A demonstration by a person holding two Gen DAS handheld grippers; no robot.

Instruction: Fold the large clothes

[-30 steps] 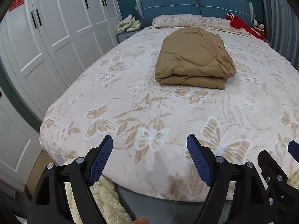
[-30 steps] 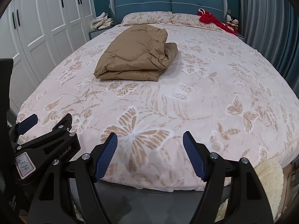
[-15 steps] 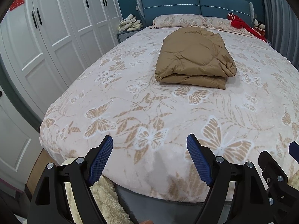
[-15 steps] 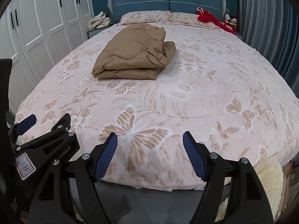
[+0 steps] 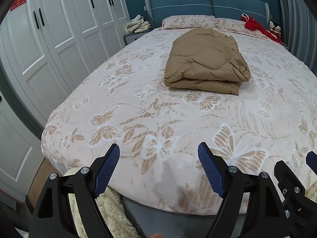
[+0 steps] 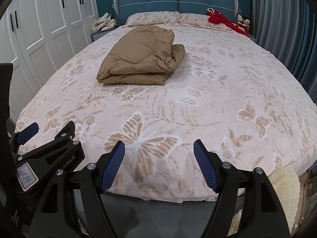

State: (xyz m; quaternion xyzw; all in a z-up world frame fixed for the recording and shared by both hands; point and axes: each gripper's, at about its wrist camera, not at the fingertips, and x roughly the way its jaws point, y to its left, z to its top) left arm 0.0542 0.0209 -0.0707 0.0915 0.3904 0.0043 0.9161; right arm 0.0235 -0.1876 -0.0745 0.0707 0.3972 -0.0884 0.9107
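A tan padded garment [image 5: 206,59] lies folded in a thick bundle on the middle of the bed [image 5: 138,119]; it also shows in the right wrist view [image 6: 140,57]. My left gripper [image 5: 158,154] is open and empty at the foot of the bed, well short of the bundle. My right gripper [image 6: 159,150] is open and empty beside it, also at the foot edge. The left gripper's body shows at the left in the right wrist view [image 6: 47,154].
White wardrobe doors [image 5: 59,29] line the left side. A blue headboard [image 5: 208,2], pillows [image 5: 188,20] and red items [image 5: 257,26] are at the far end. A cream fluffy rug [image 5: 111,214] lies below the bed's foot. Grey curtains [image 6: 281,25] hang on the right.
Both views have shifted very slightly; the bundle sits a touch lower in frame. Both grippers stay open and empty.
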